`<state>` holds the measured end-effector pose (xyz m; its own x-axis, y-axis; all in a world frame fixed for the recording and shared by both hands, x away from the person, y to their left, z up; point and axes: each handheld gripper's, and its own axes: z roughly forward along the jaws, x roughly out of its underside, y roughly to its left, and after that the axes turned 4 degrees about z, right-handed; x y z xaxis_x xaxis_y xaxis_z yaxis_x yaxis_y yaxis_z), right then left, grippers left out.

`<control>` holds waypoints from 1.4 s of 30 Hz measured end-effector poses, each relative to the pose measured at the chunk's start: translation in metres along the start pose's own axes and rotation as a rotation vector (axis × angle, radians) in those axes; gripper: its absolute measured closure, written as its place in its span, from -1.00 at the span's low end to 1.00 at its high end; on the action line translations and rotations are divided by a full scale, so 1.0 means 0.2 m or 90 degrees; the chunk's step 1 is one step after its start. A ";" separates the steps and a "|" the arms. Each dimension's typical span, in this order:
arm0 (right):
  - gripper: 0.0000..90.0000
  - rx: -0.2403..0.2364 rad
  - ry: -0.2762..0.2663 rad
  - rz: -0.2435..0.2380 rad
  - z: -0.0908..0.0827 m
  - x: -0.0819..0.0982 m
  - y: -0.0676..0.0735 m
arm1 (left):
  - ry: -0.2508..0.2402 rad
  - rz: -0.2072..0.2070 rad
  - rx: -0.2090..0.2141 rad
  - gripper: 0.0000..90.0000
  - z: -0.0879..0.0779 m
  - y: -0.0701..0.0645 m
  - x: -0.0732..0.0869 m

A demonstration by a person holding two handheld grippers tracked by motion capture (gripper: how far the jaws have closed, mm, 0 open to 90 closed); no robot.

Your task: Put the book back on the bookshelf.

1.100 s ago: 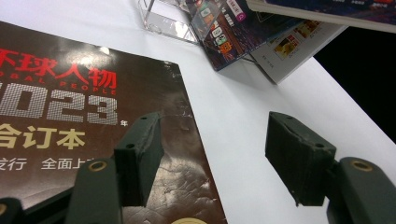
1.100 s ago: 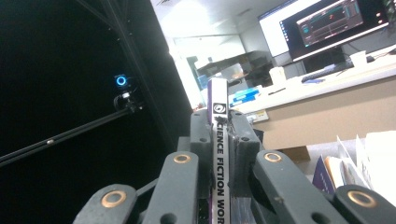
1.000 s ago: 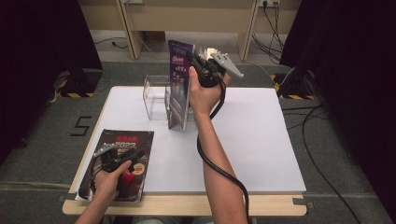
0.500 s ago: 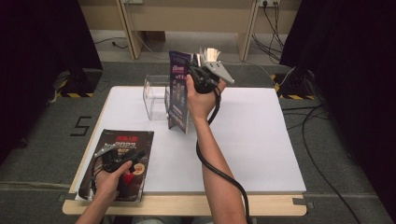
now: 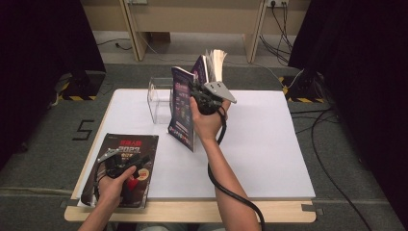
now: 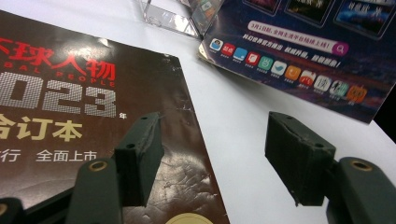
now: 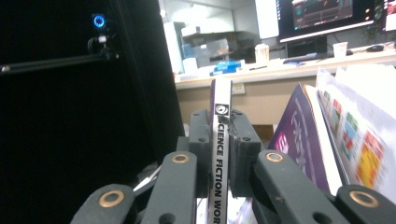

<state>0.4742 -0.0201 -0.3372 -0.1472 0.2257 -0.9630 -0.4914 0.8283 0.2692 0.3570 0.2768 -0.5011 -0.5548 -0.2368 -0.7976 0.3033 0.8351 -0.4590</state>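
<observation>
My right gripper (image 5: 202,95) is shut on a purple magazine (image 5: 182,109) and holds it upright over the middle of the white table (image 5: 269,144), just right of a clear acrylic holder (image 5: 160,98). In the right gripper view the pads (image 7: 201,140) press on the white spine (image 7: 219,154) from both sides, and loose pages (image 7: 355,140) fan out to the right. My left gripper (image 5: 140,161) rests open at the front left over a dark magazine (image 5: 127,149) that lies flat. In the left gripper view its jaws stand wide apart above that cover (image 6: 70,93), with nothing between them.
The held magazine's lower corner (image 6: 299,51) hangs close to the tabletop near the holder's base (image 6: 168,16). A cable (image 5: 231,190) trails from the right gripper along the forearm. Wooden table legs (image 5: 132,29) and floor cables (image 5: 332,125) lie beyond the far edge.
The right hand has come down with the magazine, bringing its bottom edge close to the table beside the holder. The pages have fanned open. The left hand has stayed put.
</observation>
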 end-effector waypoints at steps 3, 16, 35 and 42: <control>0.79 0.000 0.016 0.004 -0.04 0.01 -0.02 | 0.001 0.001 0.000 -0.20 0.00 0.00 0.00; 0.61 0.004 0.162 0.078 -0.05 -0.04 -0.09 | 0.004 -0.002 0.003 -0.20 0.01 -0.02 0.01; 0.76 0.075 0.292 0.111 0.06 -0.07 -0.06 | 0.005 -0.001 0.003 -0.20 0.01 -0.01 0.01; 0.83 0.067 0.294 0.129 0.05 -0.08 -0.08 | 0.004 0.000 0.003 -0.20 0.01 -0.02 0.01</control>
<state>0.4924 -0.0311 -0.3267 -0.6062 0.1557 -0.7799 -0.3286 0.8440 0.4240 0.3571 0.2729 -0.5014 -0.5596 -0.2335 -0.7951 0.3070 0.8328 -0.4607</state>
